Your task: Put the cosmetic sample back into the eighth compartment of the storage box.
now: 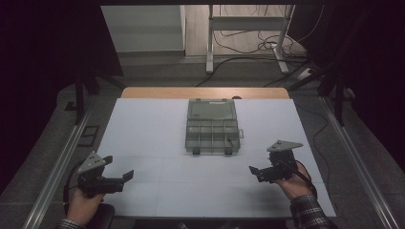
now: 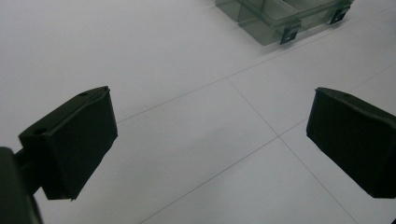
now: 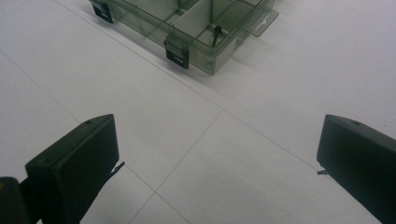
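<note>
The high view is dim, with black surroundings on both sides of the pale white worktop [image 1: 157, 143], the brightest surface. Light falls evenly from above; the translucent grey-green plastic compartment box [image 1: 212, 126] casts only a faint shadow toward the near edge. In both gripper views the worktop looks soft and greyish, without glare; the near black jaws are slightly blurred, and the box is reasonably sharp.

The box [image 1: 212, 126] is clear grey-green with black latches [image 3: 177, 57]. The table [image 1: 143, 138] is white with thin grey lines. Both grippers have black fingers [image 2: 74, 140]. The sleeve [image 1: 308, 212] is checked.
</note>
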The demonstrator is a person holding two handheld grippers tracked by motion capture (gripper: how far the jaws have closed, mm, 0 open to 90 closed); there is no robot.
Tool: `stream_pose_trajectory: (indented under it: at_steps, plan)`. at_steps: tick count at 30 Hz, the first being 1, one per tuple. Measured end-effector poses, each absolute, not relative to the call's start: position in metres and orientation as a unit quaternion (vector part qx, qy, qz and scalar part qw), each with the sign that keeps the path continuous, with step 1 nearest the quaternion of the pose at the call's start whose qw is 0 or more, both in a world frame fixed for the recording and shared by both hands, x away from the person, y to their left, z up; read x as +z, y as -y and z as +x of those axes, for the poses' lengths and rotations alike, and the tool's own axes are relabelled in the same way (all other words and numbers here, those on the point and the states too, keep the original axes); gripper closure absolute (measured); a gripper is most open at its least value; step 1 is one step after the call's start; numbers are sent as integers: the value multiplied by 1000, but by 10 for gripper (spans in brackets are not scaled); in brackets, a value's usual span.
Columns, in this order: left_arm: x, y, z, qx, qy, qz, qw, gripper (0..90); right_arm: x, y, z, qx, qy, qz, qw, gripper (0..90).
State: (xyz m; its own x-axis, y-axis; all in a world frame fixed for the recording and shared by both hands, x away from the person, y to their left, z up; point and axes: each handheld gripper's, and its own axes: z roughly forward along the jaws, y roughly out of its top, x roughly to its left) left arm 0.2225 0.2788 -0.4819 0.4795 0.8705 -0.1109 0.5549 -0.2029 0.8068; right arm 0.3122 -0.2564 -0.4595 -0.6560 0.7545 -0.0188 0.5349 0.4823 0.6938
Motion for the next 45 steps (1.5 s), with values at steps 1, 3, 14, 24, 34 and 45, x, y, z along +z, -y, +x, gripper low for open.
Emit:
stream_pose_trajectory:
  at_steps: [1, 3, 14, 24, 34, 45]
  plan:
    - [-482, -279, 223, 189, -474, 752, 417, 23, -459, 257, 311, 337, -844, 382, 165, 0]
    - [-482, -279, 223, 189, -474, 752, 418, 23, -459, 259, 310, 337, -844, 383, 167, 0]
    - [-482, -279, 223, 189, -475, 751, 418, 23, -457, 271, 302, 339, -838, 390, 175, 0]
    - [-482, -279, 223, 189, -475, 751, 418, 23, -457, 284, 295, 340, -830, 403, 180, 0]
    - [-482, -279, 223, 189, -475, 752, 417, 23, -459, 303, 284, 338, -817, 425, 195, 0]
    - [-482, -279, 223, 189, -477, 750, 417, 21, -463, 318, 272, 349, -802, 443, 199, 0]
